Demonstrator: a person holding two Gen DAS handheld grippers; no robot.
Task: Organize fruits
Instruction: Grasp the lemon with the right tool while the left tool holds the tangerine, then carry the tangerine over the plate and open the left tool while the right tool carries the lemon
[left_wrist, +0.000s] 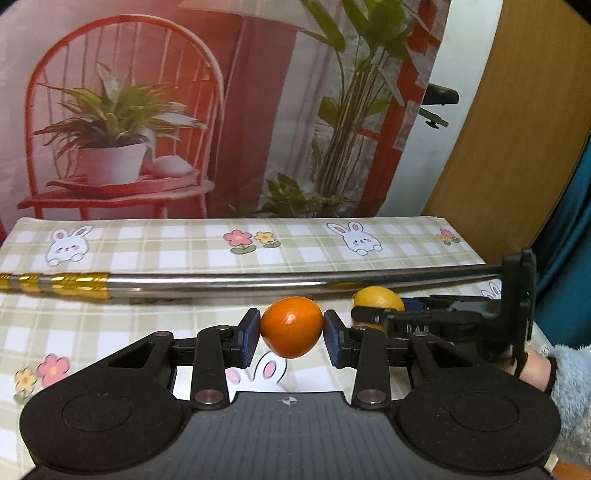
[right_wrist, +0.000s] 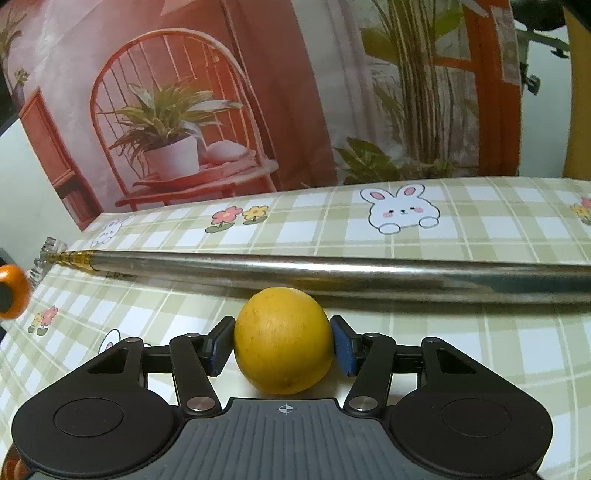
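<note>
The left claw (left_wrist: 291, 328) is clenched on an orange (left_wrist: 291, 326) held clear above the bench (left_wrist: 147, 243), while at its 2 o'clock the right claw (right_wrist: 283, 341) grips a lemon (right_wrist: 283, 339), both apparently ready for sorting, near a metal rod (right_wrist: 332, 271).

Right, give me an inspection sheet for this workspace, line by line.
Surface: table under a plaid tablecloth printed with rabbits and flowers.
Job's things: an orange and a yellow citrus fruit, each held in tongs.
Clutter: a telescopic metal rod with a gold tip lies across the table beyond both fruits.
Grippers: left tongs shut on the orange, apparently lifted off the cloth; right tongs shut on the yellow citrus fruit, table contact unclear.
Cables: nothing seen.
Surroundings: printed backdrop of a red chair and plants; a fuzzy blue sleeve at the right edge.
</note>
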